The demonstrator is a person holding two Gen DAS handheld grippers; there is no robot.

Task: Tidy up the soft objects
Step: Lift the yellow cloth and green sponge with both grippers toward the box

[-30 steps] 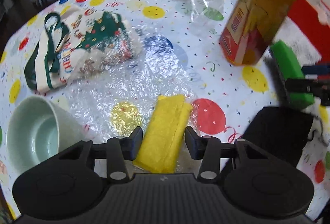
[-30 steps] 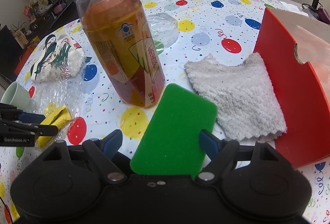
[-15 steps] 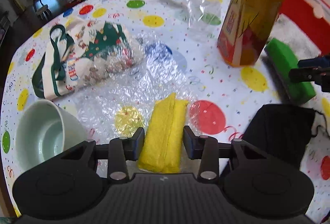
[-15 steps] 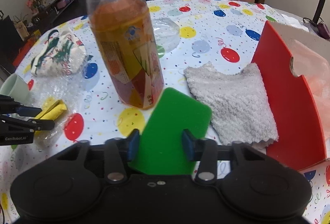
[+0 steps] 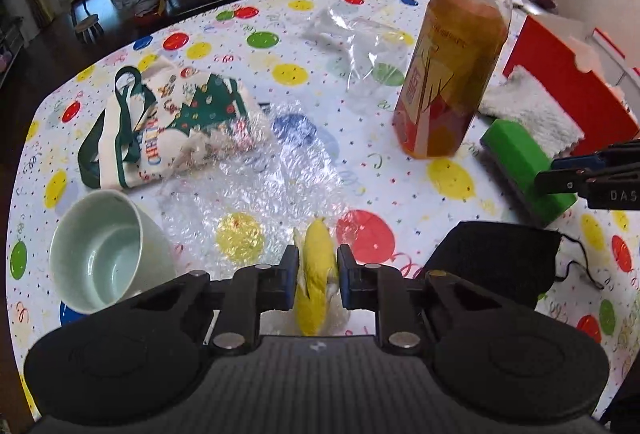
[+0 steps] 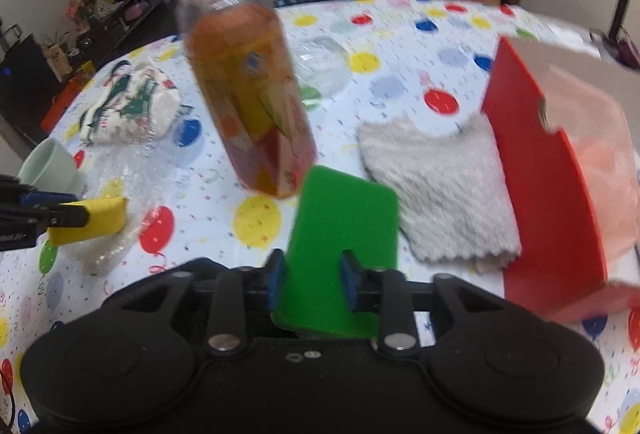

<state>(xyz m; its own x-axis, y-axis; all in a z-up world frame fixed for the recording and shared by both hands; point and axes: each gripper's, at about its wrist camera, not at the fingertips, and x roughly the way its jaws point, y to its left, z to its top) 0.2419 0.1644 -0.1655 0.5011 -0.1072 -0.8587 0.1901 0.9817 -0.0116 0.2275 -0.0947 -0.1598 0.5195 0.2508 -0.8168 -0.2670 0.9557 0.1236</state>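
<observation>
Grippers at the moment of pickup. Left gripper (image 5: 318, 270): its jaws have just been closing and now pinch the yellow cloth (image 5: 316, 274), which a second ago lay flat and folded between open pads and is now squeezed into a narrow upright ridge, its far end jutting ahead of the fingertips above the bubble wrap (image 5: 256, 186). Right gripper (image 6: 313, 280): its jaws have just reopened a little after a tighter squeeze, yet both pads still press the green sponge (image 6: 342, 230), whose far half extends ahead of the jaws, beside the juice bottle (image 6: 248, 102) and the grey towel (image 6: 436, 186). Both soft items appear secured; the red box (image 6: 540, 186), right of the right jaws, is a probable destination.
</observation>
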